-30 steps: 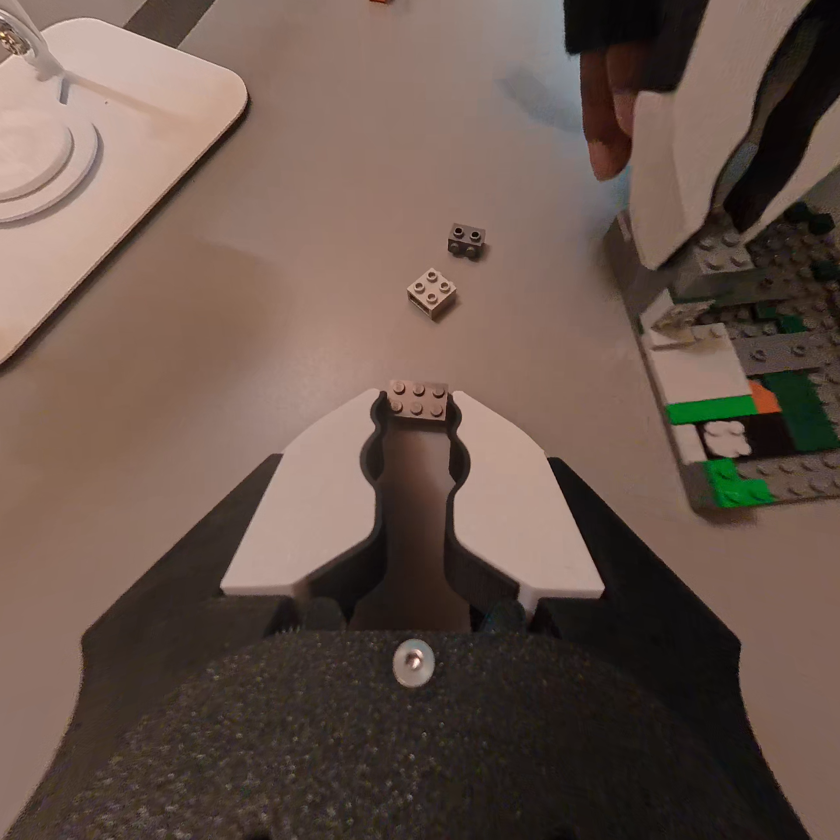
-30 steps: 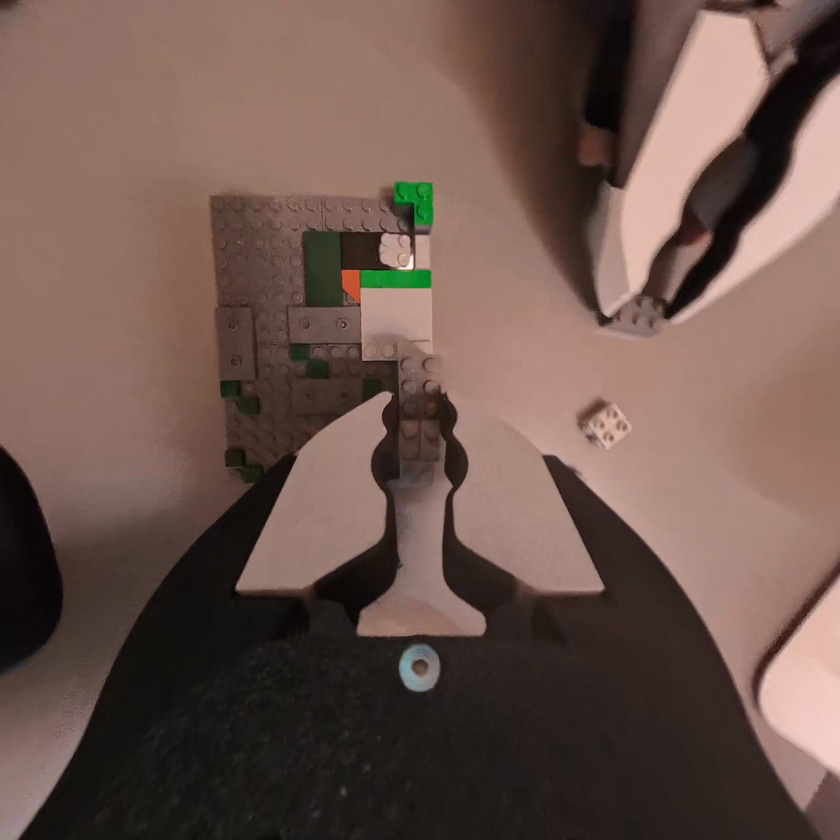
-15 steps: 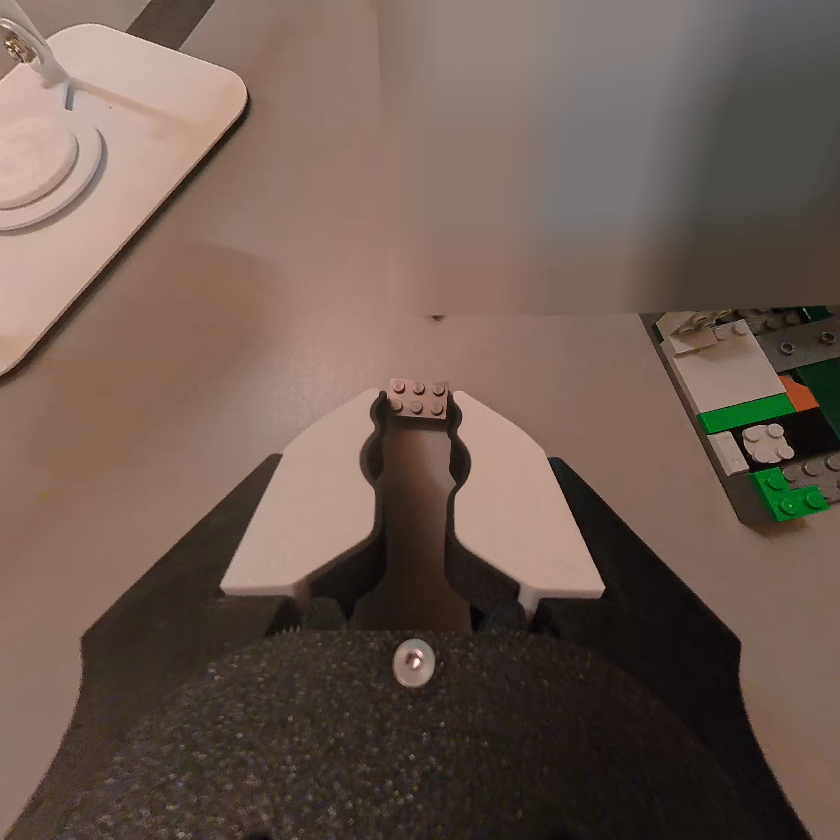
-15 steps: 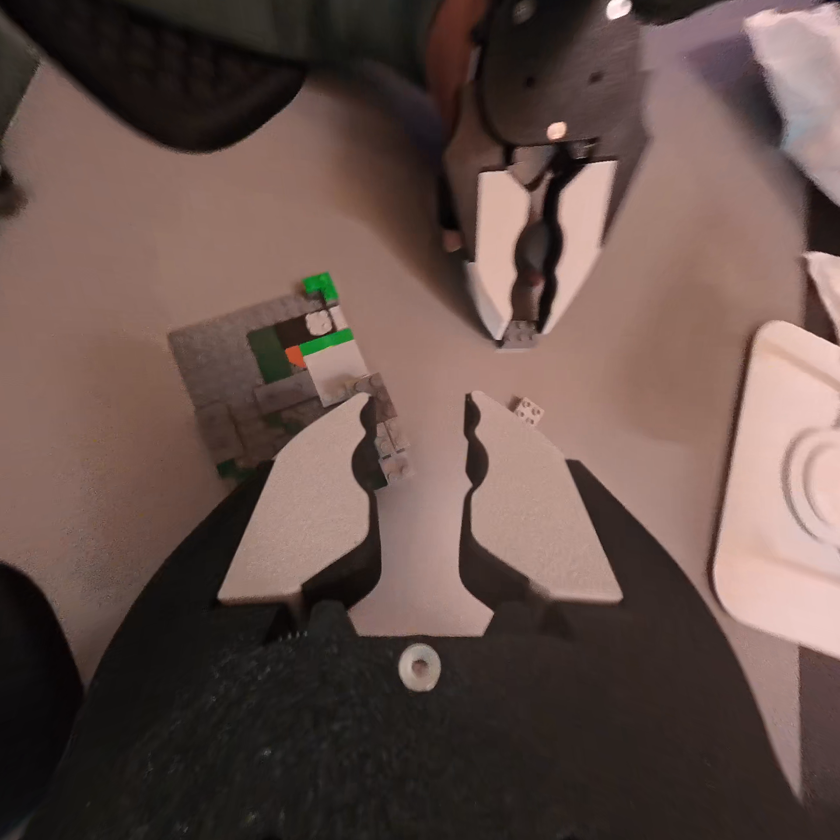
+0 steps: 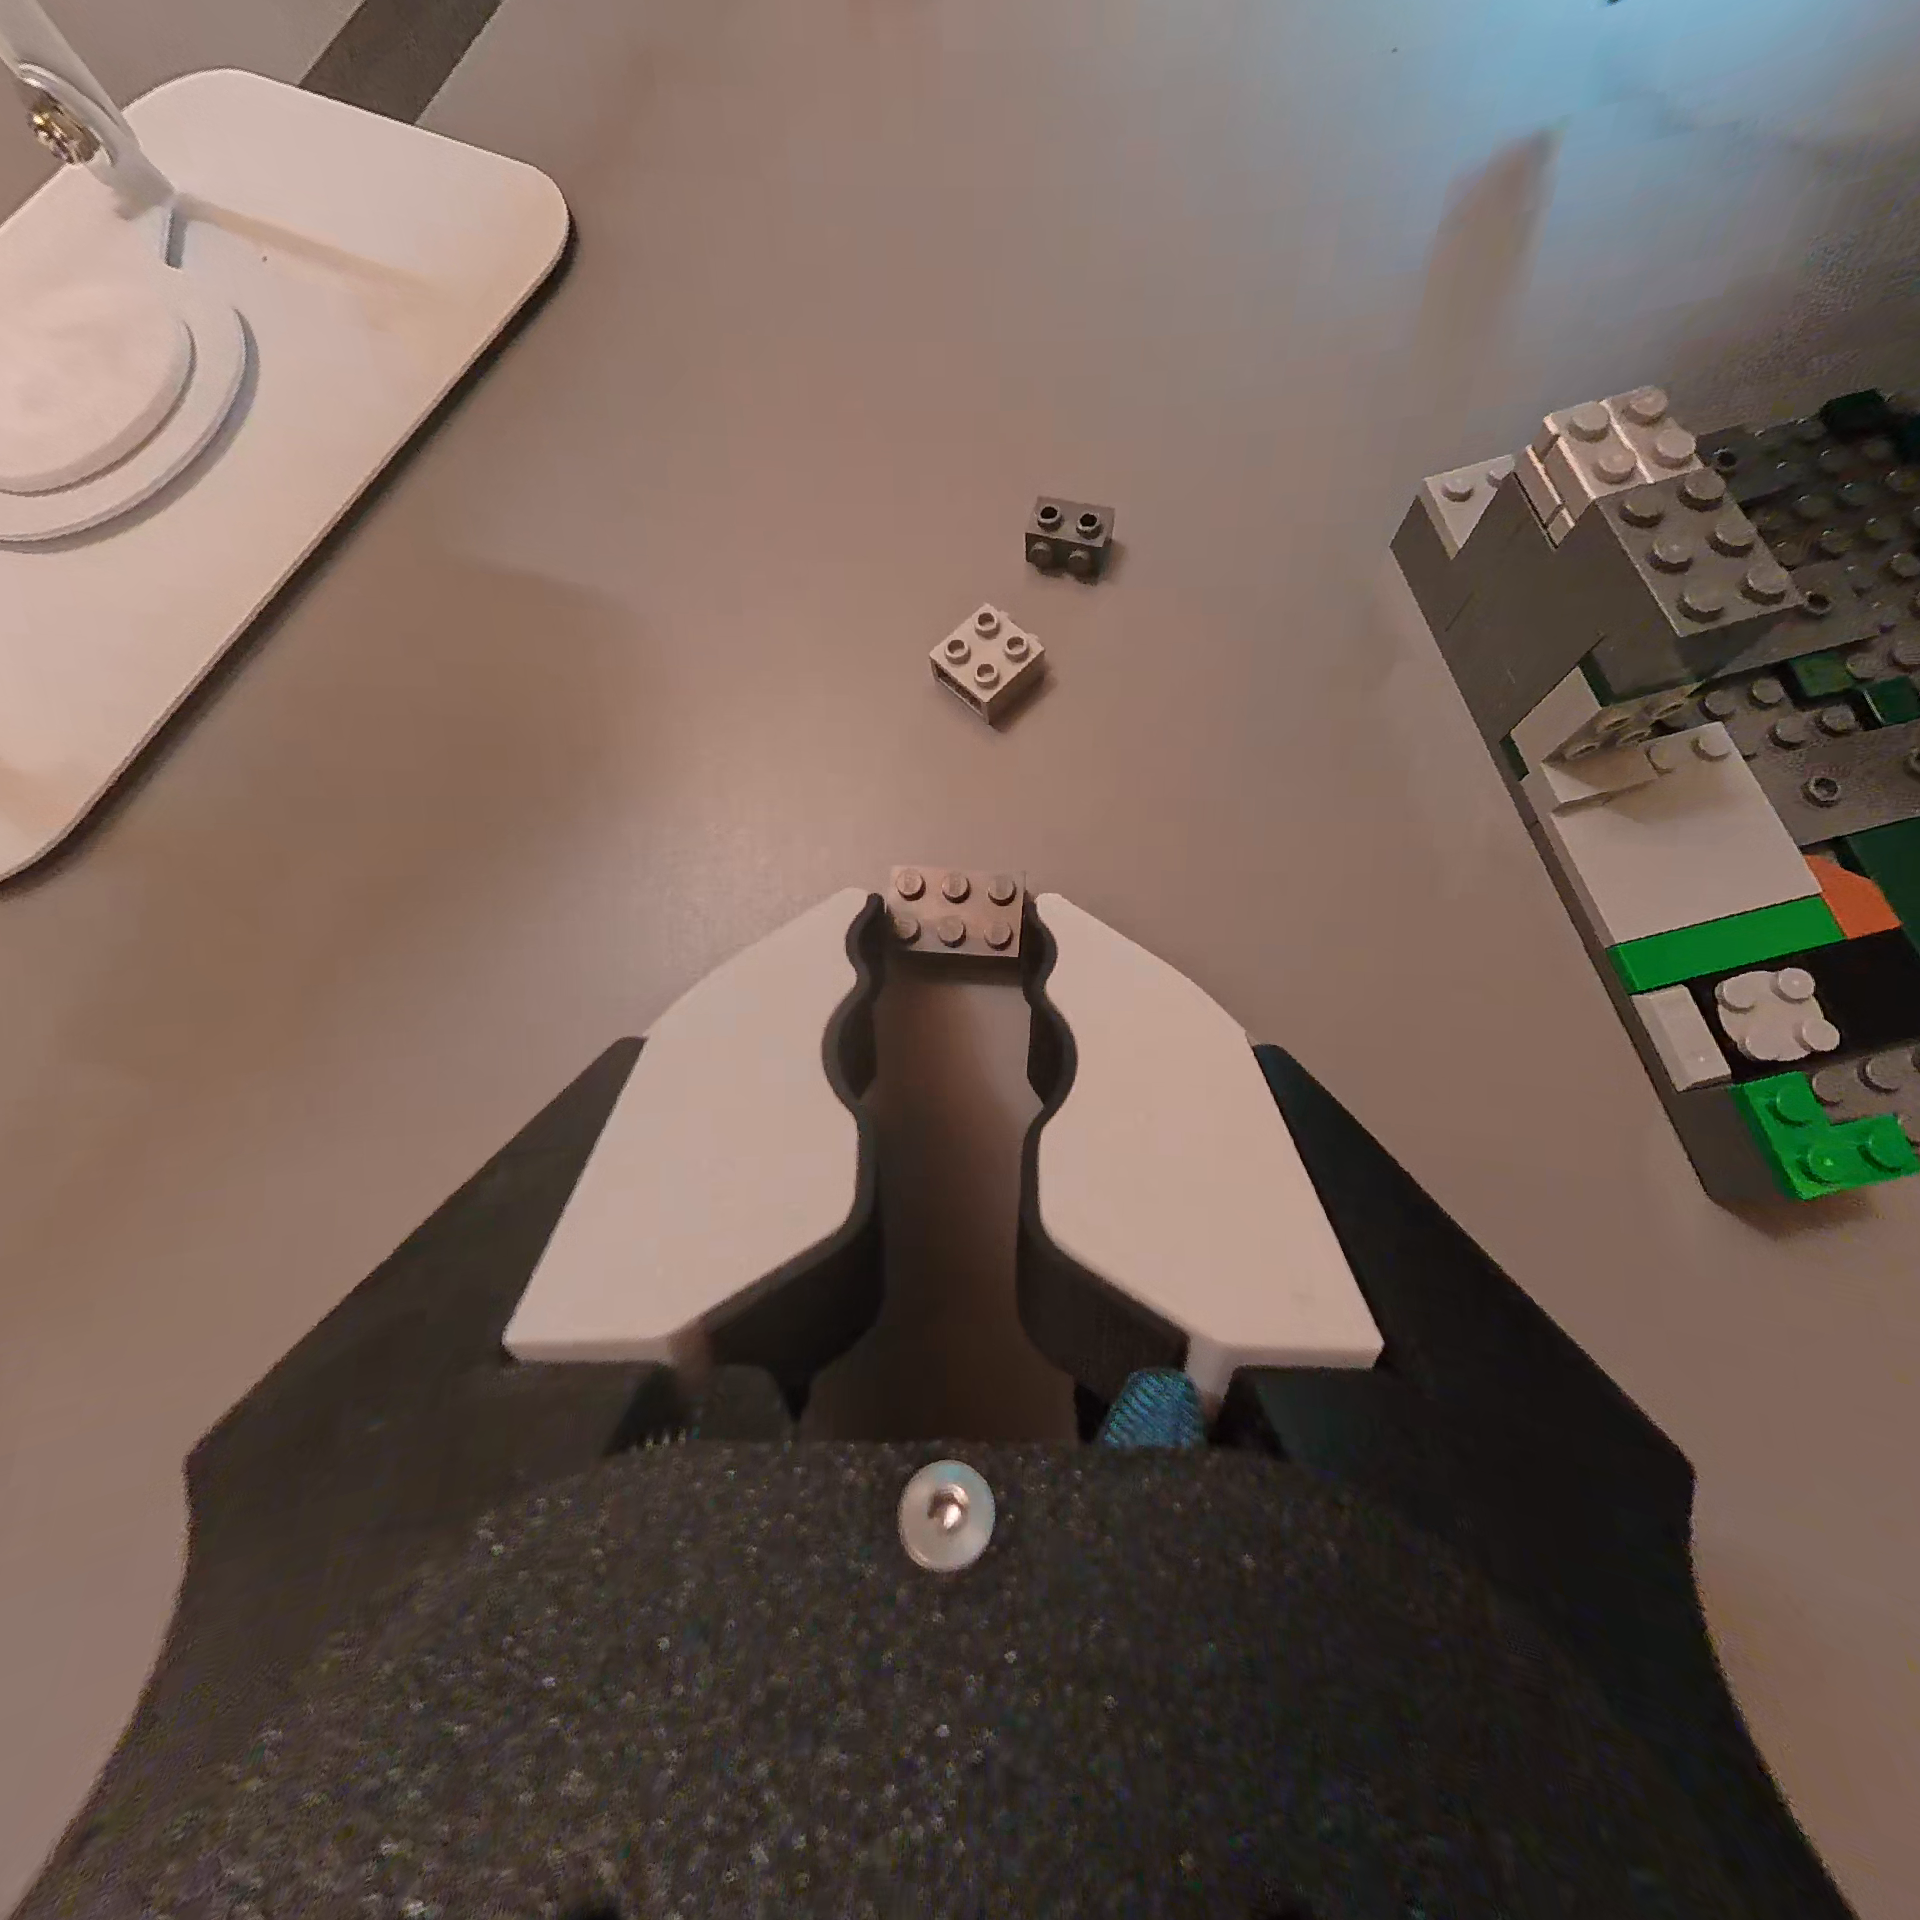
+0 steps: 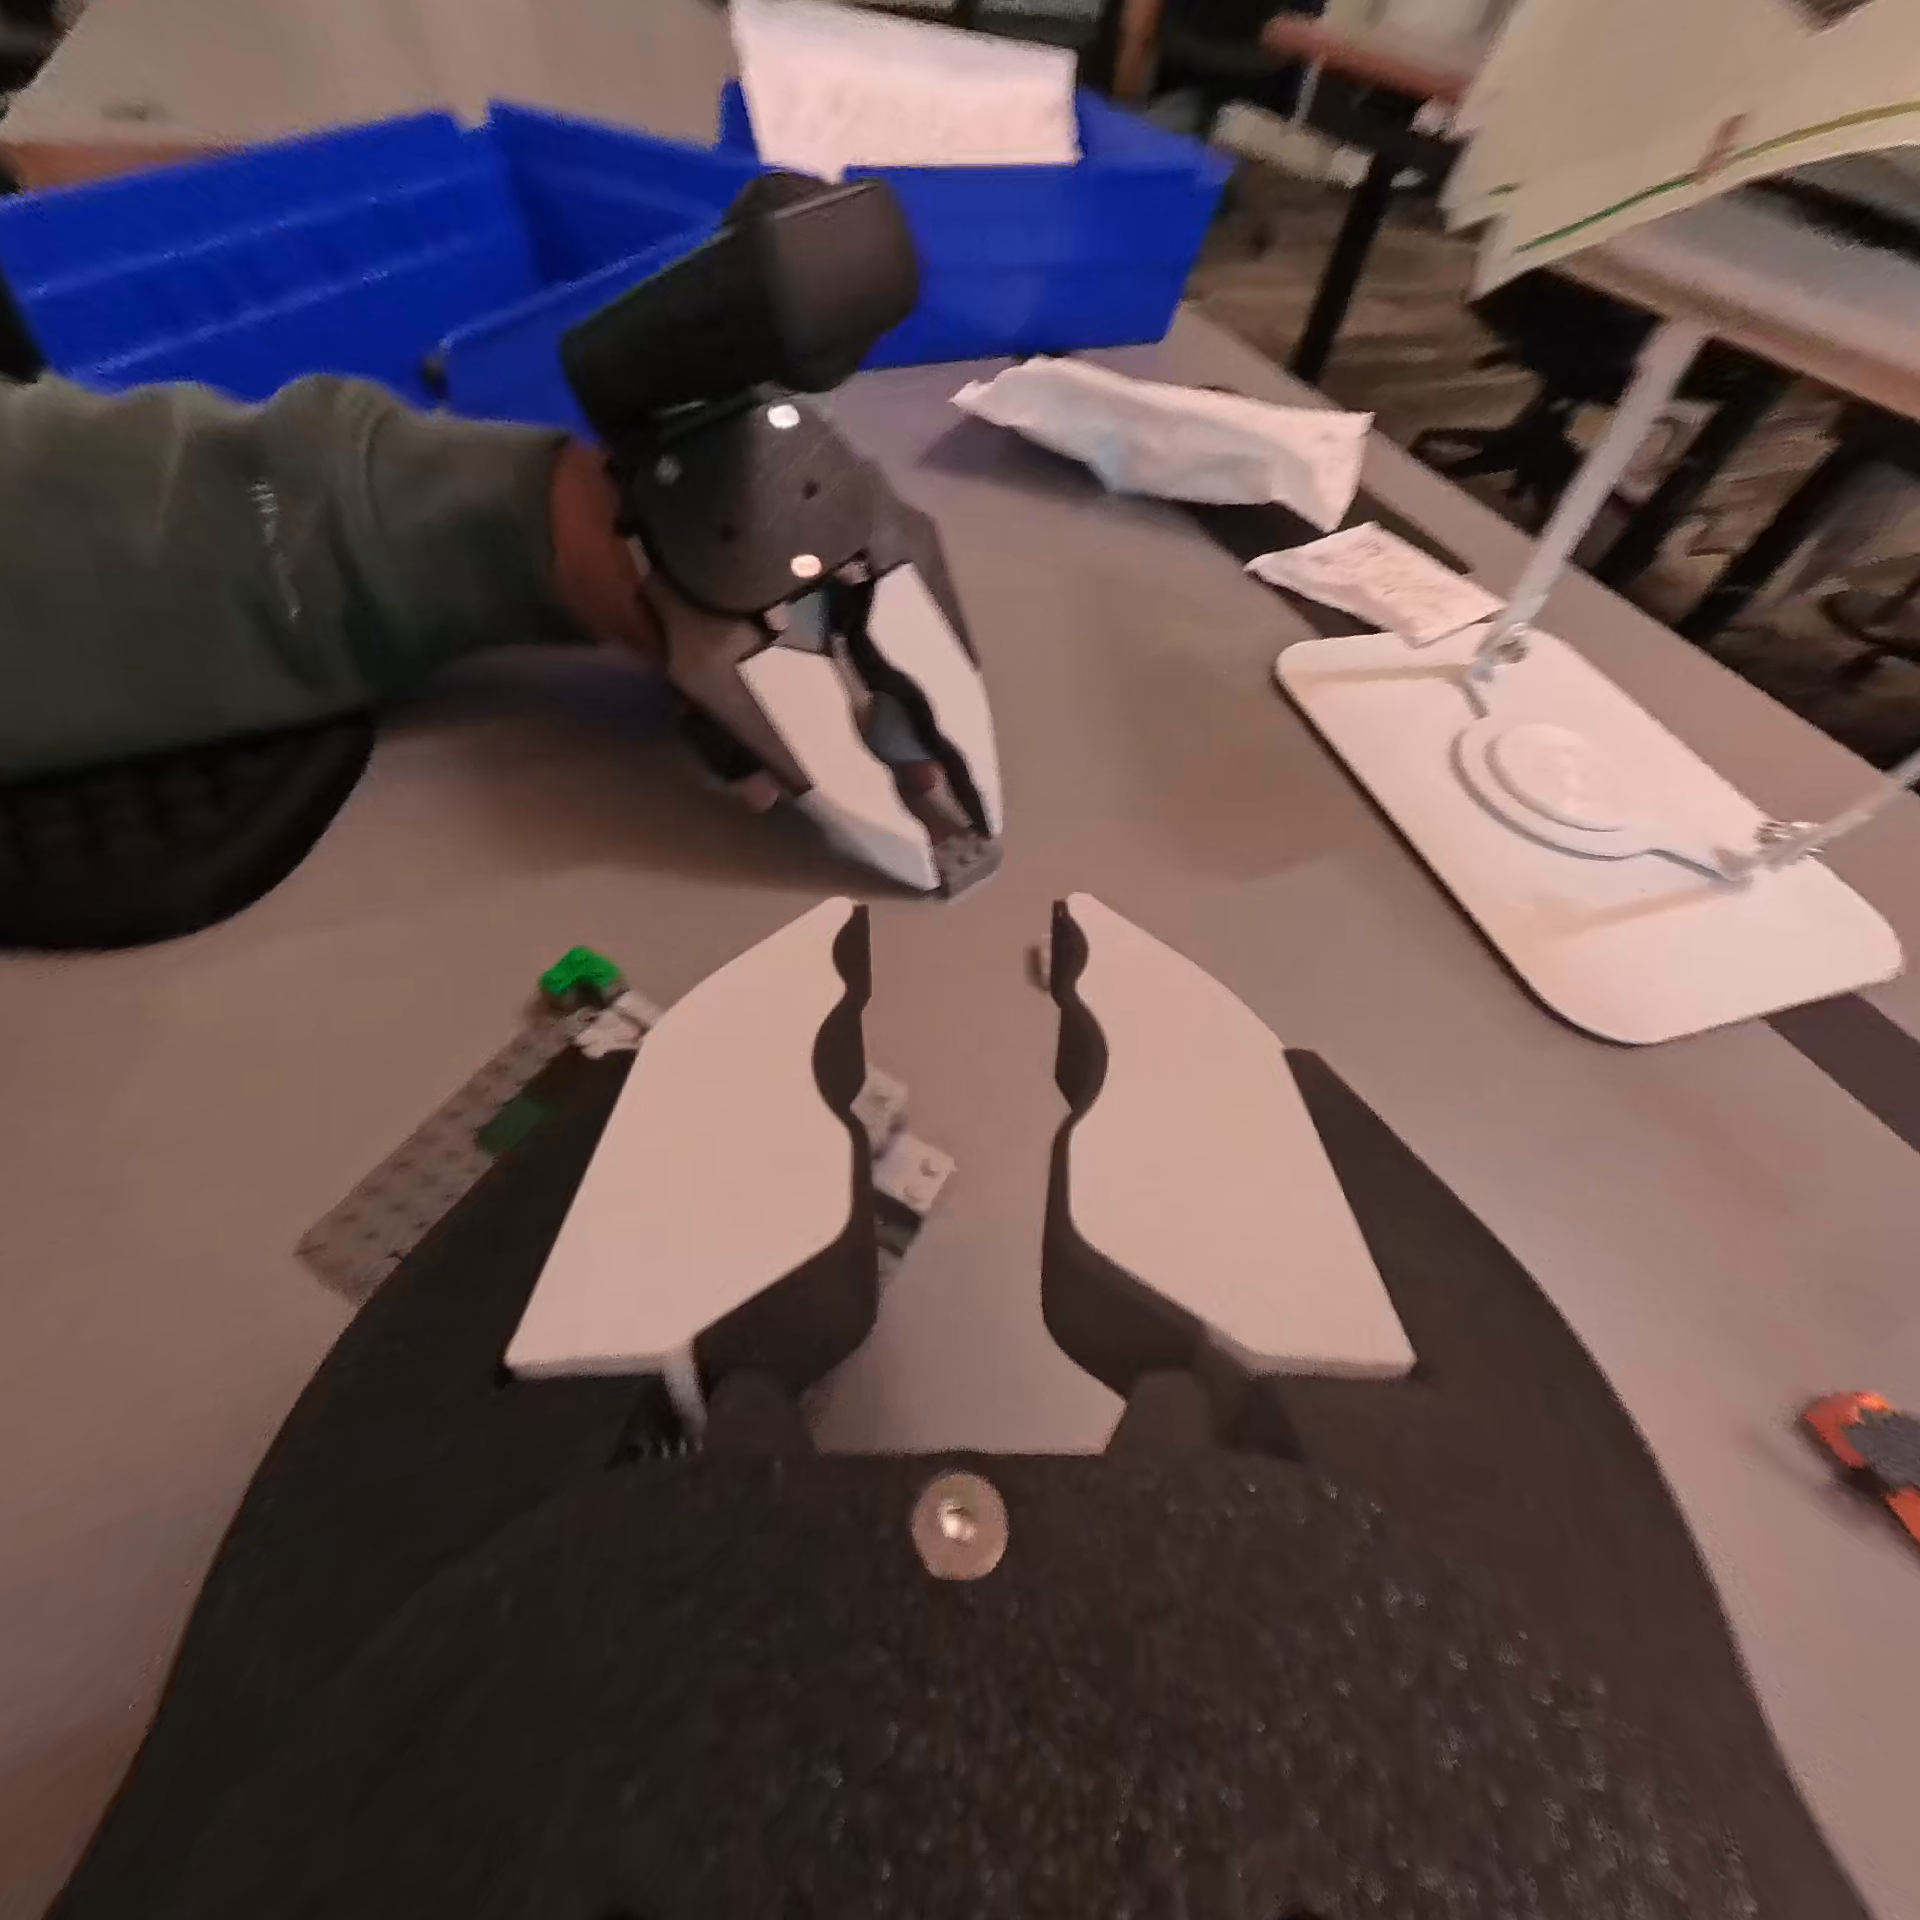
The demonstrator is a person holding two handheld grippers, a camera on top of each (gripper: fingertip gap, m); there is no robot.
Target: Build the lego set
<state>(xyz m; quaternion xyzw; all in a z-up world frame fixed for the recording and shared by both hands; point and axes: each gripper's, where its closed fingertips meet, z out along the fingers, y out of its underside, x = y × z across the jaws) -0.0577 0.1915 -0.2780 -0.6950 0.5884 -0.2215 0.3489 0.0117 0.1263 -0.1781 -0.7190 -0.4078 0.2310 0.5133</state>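
My left gripper [image 5: 956, 920] is shut on a small dark grey 2x3 plate [image 5: 958, 923], held above the table. The same gripper shows farther off in the right wrist view [image 6: 961, 873], plate at its tips. The lego build on a grey baseplate [image 5: 1714, 810] lies to its right, with grey, white, green, orange and black parts. A light grey 2x2 brick [image 5: 987, 662] and a dark grey small brick [image 5: 1070, 535] lie loose ahead. My right gripper [image 6: 956, 920] is open and empty, raised over the build [image 6: 457, 1153].
A white stand base [image 5: 208, 436] sits at the left, also in the right wrist view [image 6: 1600, 821]. Blue bins [image 6: 312, 260] and white bags [image 6: 1153, 436] lie at the table's far side. An orange piece [image 6: 1870, 1465] lies at the right. A person's sleeve [image 6: 239, 561] holds the left gripper. There is about 15 cm between the tips of the two grippers.
My right gripper let go of the grey stack on the build, opened, and lifted up and back. My left gripper has kept hold of the plate and barely moved.
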